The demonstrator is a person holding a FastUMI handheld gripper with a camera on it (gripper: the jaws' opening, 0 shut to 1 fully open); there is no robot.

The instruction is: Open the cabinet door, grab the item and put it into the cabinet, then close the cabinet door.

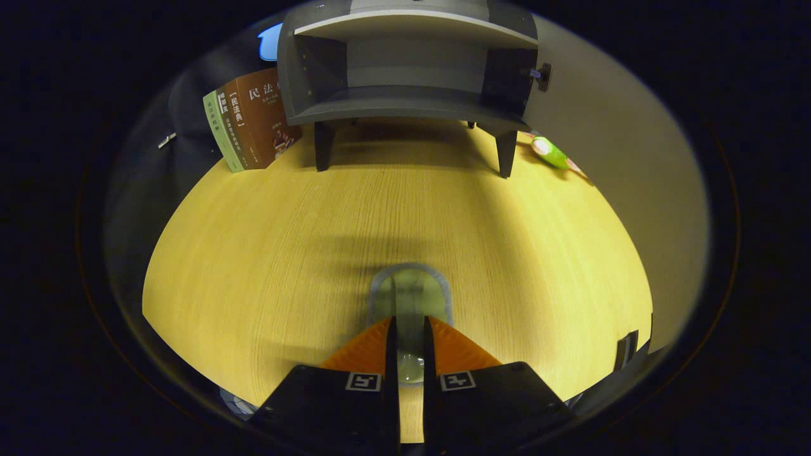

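We hold a clear glass cup (410, 297) between the jaws of the gripper (410, 329), which are closed narrowly on its sides, so we judge the grab done. The cup sits low over the wooden table (253, 253); whether it is lifted or resting there we cannot tell. Well beyond it stands the grey cabinet (405, 69), its door (608, 158) swung wide to the right and its shelves bare. Left of the cabinet lean some books (253, 123); a green item (550, 152) lies by its right leg. Carrying the cup inside and closing the door remain.
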